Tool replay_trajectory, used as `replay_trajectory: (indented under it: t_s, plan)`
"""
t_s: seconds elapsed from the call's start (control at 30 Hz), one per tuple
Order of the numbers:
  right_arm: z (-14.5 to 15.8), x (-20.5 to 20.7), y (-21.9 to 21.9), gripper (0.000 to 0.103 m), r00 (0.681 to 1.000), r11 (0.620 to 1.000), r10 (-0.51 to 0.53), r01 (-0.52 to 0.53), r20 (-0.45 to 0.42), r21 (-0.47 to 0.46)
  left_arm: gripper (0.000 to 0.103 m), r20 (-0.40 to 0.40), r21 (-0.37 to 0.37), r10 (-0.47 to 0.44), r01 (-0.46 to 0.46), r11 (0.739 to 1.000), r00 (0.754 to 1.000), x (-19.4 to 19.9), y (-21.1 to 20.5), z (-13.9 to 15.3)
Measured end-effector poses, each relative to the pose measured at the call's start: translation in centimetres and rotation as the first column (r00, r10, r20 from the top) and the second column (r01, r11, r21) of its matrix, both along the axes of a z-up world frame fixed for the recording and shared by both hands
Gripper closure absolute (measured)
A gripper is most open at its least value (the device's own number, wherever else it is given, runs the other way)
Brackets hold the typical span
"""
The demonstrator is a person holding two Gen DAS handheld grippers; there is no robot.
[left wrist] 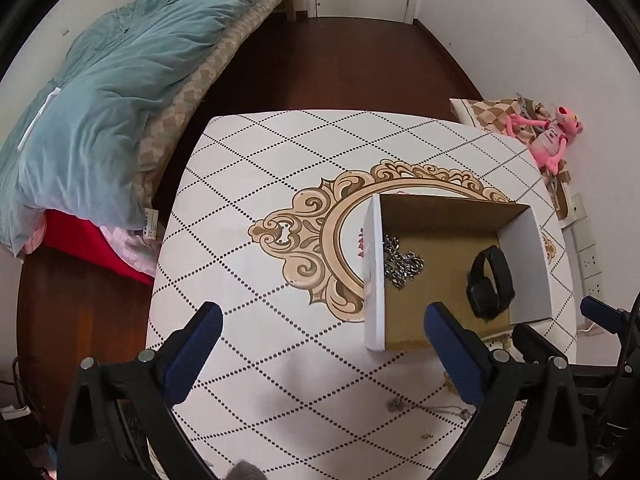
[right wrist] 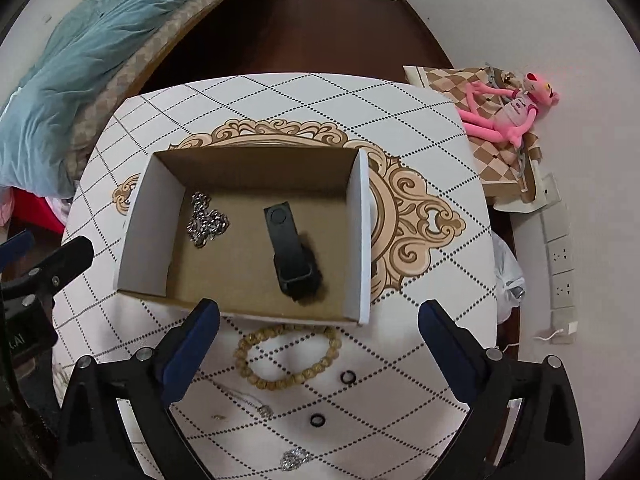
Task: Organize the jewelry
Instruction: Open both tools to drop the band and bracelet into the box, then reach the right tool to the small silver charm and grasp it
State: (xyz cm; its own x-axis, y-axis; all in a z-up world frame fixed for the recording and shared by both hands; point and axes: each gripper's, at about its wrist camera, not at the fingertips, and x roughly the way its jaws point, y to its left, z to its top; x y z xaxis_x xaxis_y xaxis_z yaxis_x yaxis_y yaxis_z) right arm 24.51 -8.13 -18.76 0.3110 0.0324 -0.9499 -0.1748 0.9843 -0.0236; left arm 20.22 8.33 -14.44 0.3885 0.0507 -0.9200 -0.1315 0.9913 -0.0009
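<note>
An open cardboard box (right wrist: pixel 152 208) (left wrist: pixel 524 248) stands on the patterned table (right wrist: pixel 420 128). Inside lie a silver chain (right wrist: pixel 206 220) (left wrist: pixel 402 262) and a black watch (right wrist: pixel 292 256) (left wrist: pixel 490 284). On the table in front of the box lie a wooden bead bracelet (right wrist: pixel 288 356), two black rings (right wrist: pixel 348 377) (right wrist: pixel 317 419), a thin necklace (right wrist: pixel 256 402) (left wrist: pixel 436 408) and a sparkly piece (right wrist: pixel 296 458). My right gripper (right wrist: pixel 320 340) is open and empty above the bracelet. My left gripper (left wrist: pixel 324 344) is open and empty, left of the box.
A bed with a teal duvet (left wrist: pixel 112 92) stands to the left. A pink plush toy (right wrist: pixel 508 112) lies on a checked cloth at the right. Wall sockets (right wrist: pixel 560 264) are on the right wall. Dark wood floor lies beyond the table.
</note>
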Motion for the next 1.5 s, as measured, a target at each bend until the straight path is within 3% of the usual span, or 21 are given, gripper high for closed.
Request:
replay_trajectory:
  t_s: [0.43, 0.73, 0.9, 1.03, 1.17, 1.2, 1.3, 1.33, 1.5]
  plan:
    - [6.0, -4.4, -1.9, 0.002, 0.991, 0.999, -0.048, 0.046, 0.121, 0.020, 0.000, 0.124, 0.068, -0.012, 0.004, 0.998, 0.992, -4.4, -1.6, 5.8]
    - [11.5, -8.8, -2.9, 0.002, 0.972, 0.997, -0.063, 0.052, 0.225, 0.053, 0.000, 0.178, 0.050, -0.018, 0.009, 0.999, 0.984, -8.5, -2.2, 9.6]
    - [12.7, -11.0, -3.6, 0.002, 0.968, 0.994, -0.081, 0.059, 0.240, 0.095, 0.000, 0.202, 0.048, 0.004, -0.014, 0.999, 0.979, -10.6, -2.1, 10.3]
    - [10.5, -12.6, -5.0, 0.002, 0.974, 0.989, -0.120, 0.101, 0.193, 0.104, 0.000, 0.205, 0.077, 0.005, -0.021, 0.997, 0.979, -12.2, -2.2, 8.6]
    - [5.3, -13.8, -7.1, 0.003, 0.981, 0.976, -0.178, 0.167, 0.074, 0.139, 0.000, 0.144, 0.095, 0.018, -0.032, 0.995, 0.989, -13.1, -2.2, 4.8]
    - [3.8, -14.1, -7.4, 0.006, 0.982, 0.973, -0.186, 0.177, 0.046, 0.151, 0.000, 0.128, 0.099, 0.025, -0.038, 0.994, 0.991, -13.3, -2.1, 3.6]
    - [-0.4, -15.2, -7.4, 0.034, 0.982, 0.966, -0.186, 0.186, -0.017, 0.179, 0.000, 0.074, 0.105, 0.042, -0.050, 0.993, 0.996, -14.0, -1.9, 0.3]
    - [-1.9, -15.4, -7.1, 0.039, 0.983, 0.967, -0.180, 0.184, -0.039, 0.178, 0.000, 0.058, 0.109, 0.048, -0.054, 0.993, 0.997, -14.1, -1.9, -0.5]
    - [-6.3, -16.1, -4.7, 0.041, 0.988, 0.973, -0.150, 0.156, -0.046, 0.173, 0.000, -0.005, 0.105, 0.079, -0.078, 0.991, 0.997, -15.0, -1.0, -4.3]
